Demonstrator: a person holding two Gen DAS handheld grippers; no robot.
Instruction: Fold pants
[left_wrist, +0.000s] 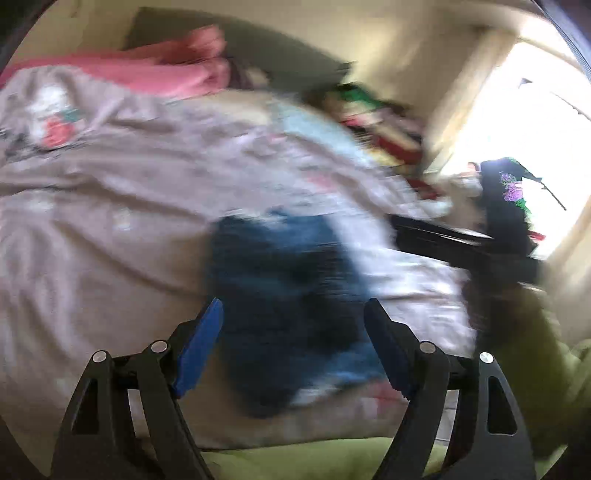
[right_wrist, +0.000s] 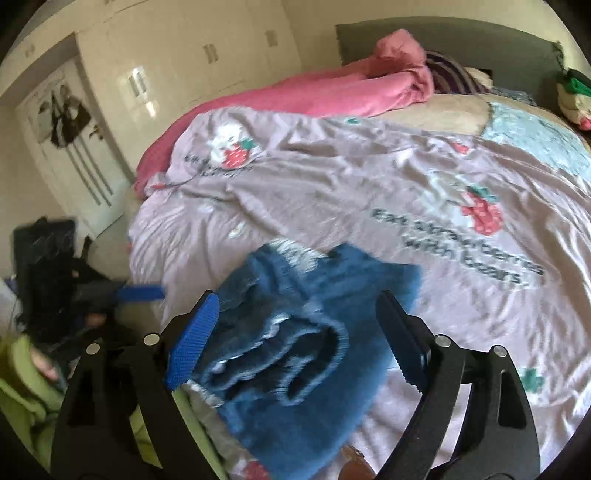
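Pants (right_wrist: 295, 354): a bundle of blue denim, folded into a compact heap, lying on the near part of the bed; a lighter frayed hem shows at its far edge and stitched seams run across its top. In the left wrist view the same bundle (left_wrist: 288, 317) appears as a dark blue, motion-blurred patch.
Left gripper (left_wrist: 293, 314): jaws wide apart, blue pads facing inward, nothing pressed between them; the denim is seen lying below, through the gap.
Right gripper (right_wrist: 297, 306): jaws likewise wide, hovering over the bundle; the pads press on no cloth.
Left gripper seen from the right wrist (right_wrist: 107, 291): at the left edge of that view, blurred, with one blue pad visible; it is well apart from the pants.
Right gripper seen from the left wrist (left_wrist: 461, 243): a dark, blurred bar at the right of that view; its jaws cannot be made out there.
Bed cover (right_wrist: 332, 192): pale lilac, wrinkled, printed with strawberries, bears and dark lettering.
Pink blanket (right_wrist: 332, 92): bunched along the far side of the bed.
Green sleeve (right_wrist: 26, 380): the person's arm, at the lower left of the right wrist view.
Wardrobe (right_wrist: 177, 55): cream doors with handles, behind the bed.
Window (left_wrist: 535, 129): bright and overexposed, at the right of the left wrist view.
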